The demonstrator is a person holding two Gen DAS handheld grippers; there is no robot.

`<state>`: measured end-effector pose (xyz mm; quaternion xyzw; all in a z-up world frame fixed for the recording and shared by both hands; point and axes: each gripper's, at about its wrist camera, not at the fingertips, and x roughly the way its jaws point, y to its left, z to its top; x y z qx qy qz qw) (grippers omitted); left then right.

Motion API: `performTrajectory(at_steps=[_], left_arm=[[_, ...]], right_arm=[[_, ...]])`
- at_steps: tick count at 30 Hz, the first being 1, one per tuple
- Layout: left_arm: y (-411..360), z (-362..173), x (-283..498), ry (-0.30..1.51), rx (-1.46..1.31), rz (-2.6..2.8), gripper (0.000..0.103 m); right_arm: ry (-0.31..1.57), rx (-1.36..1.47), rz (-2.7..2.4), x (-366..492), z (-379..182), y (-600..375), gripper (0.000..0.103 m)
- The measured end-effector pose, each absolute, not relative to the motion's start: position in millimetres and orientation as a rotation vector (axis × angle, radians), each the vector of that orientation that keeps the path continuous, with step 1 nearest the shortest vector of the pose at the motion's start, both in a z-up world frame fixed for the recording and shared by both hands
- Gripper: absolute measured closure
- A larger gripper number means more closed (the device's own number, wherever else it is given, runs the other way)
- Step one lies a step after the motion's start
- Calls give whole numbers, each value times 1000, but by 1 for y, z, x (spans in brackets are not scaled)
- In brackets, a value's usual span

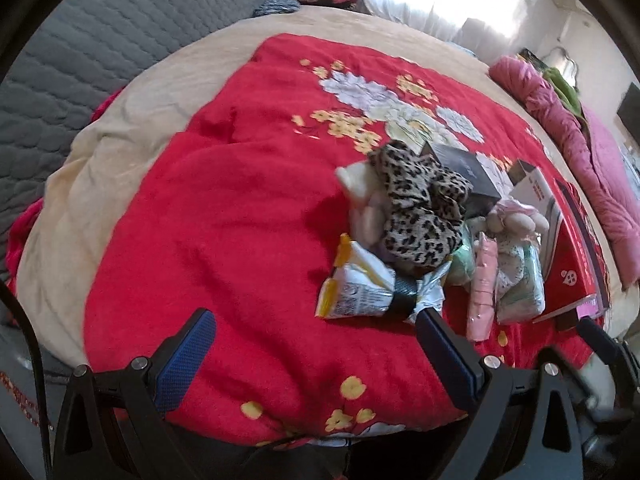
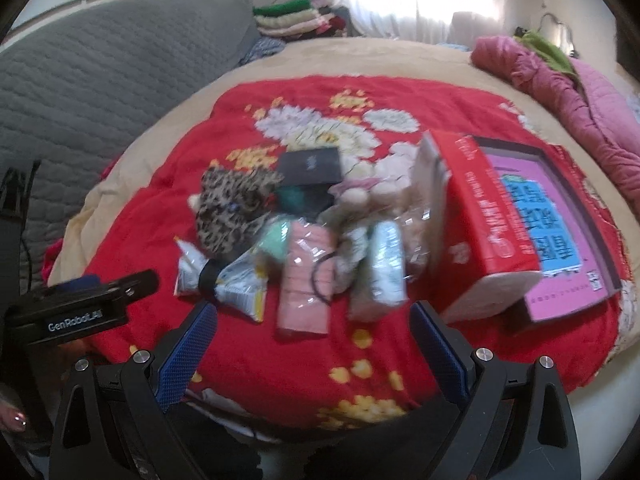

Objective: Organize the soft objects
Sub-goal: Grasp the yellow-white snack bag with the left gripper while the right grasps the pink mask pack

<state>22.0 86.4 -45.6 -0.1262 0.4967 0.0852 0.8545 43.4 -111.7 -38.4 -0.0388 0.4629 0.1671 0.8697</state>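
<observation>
Both tools, left (image 1: 316, 344) and right (image 2: 314, 334), stand wide open and empty above the red blanket (image 1: 224, 208). The soft pile (image 2: 304, 236) lies heaped just left of the red box (image 2: 488, 216), evidently unsorted, awaiting a first pick.

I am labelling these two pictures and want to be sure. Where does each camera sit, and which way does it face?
Left wrist: sits on the left tongs, open, facing across the red flowered blanket; pile at right.
Right wrist: sits on the right tongs, open, facing the pile head-on; the left tongs show at left.
Shared: the crumpled leopard-print fabric and the flat pink packet.
</observation>
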Motion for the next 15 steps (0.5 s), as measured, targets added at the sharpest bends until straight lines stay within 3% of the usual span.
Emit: performTrajectory(at_steps=[9, 15], left_arm=[[95, -78, 49, 1162, -354, -14, 2], [91, -71, 61, 1126, -90, -155, 2]], right_arm=[[1005, -120, 361, 41, -54, -101, 6], [1017, -125, 357, 42, -59, -105, 6]])
